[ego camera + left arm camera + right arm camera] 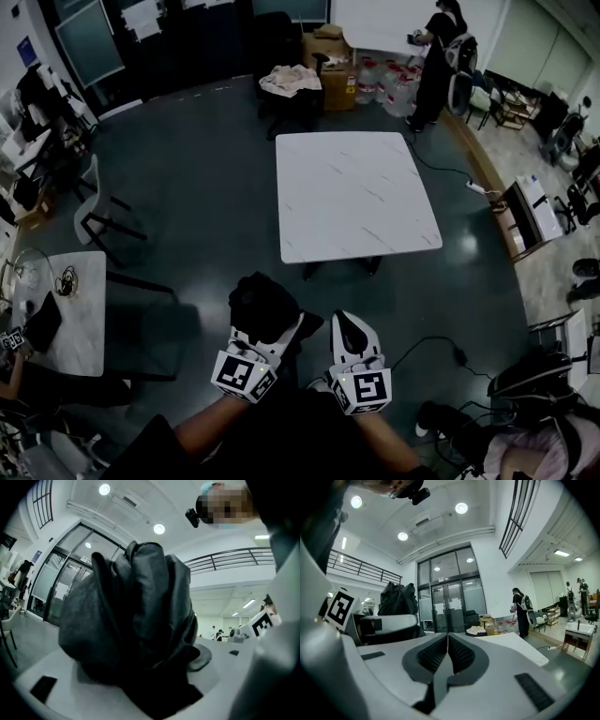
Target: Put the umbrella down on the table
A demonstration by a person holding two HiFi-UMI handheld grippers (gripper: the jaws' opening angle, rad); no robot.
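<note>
Left fingers: The left gripper (pixel 154 681) has its fingers (pixel 234 667) spread wide. They pinch the black umbrella (pixel 136 620) low down on its bundle.
Right fingers: The right gripper (pixel 447 646) has its fingers (pixel 429 656) pressed together. Nothing is between them.
Where the umbrella is: It is folded up and sits in the left gripper (pixel 270 326), up in the air and close in front of the person. It sticks up past the fingers like a dark lump (pixel 262 302).
How it will handle: It looks like scrunched cloth, so I think it is soft and squashy and not heavy. The cloth looks smooth, so it may slip. There may be a hard stick inside, but I cannot see one.
Where to hold it: I think the middle of the bundle is best, where the cloth is thick. A loose flap would just pull out.
Worktop: The white worktop (pixel 356 197) is ahead, well apart from both grippers, with dark floor (pixel 206 187) in between. The umbrella is not on it yet.
</note>
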